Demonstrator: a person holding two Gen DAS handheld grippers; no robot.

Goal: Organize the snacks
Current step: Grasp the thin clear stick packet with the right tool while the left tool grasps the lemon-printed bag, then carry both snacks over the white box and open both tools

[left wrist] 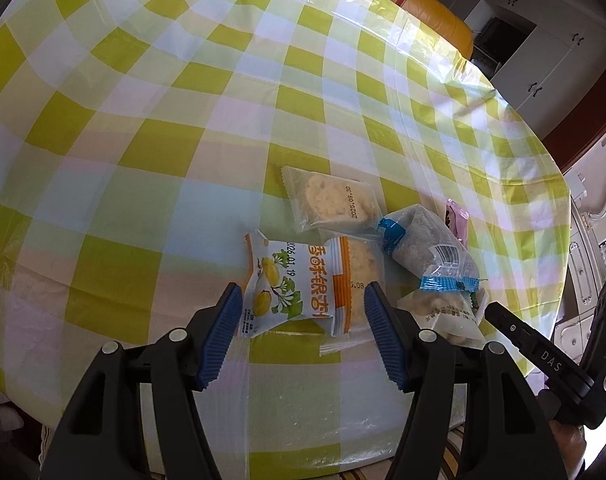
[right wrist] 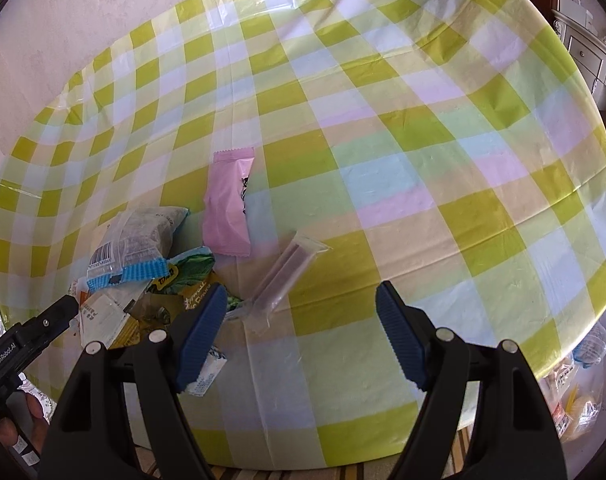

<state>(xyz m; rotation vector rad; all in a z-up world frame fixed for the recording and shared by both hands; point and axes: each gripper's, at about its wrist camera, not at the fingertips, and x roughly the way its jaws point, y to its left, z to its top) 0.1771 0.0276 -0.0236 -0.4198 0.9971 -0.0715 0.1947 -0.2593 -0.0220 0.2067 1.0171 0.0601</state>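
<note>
In the left wrist view my left gripper [left wrist: 301,300] is open, its blue pads on either side of a white and orange snack packet with yellow fruit [left wrist: 291,288], not closed on it. Behind it lie a clear cracker packet [left wrist: 331,200] and a grey packet with blue ends [left wrist: 427,252]. In the right wrist view my right gripper [right wrist: 301,300] is open and empty above the cloth. A clear packet with a purple bar [right wrist: 281,276] lies just ahead of its left pad. A pink packet [right wrist: 229,204] lies further back, next to the grey packet [right wrist: 139,240].
A round table with a yellow-green checked plastic cloth [right wrist: 423,140] holds everything. More crumpled packets [right wrist: 143,312] pile at the left of the right wrist view. A bag of snacks [right wrist: 579,400] sits below the table's right edge. A yellow chair [left wrist: 439,20] stands beyond the table.
</note>
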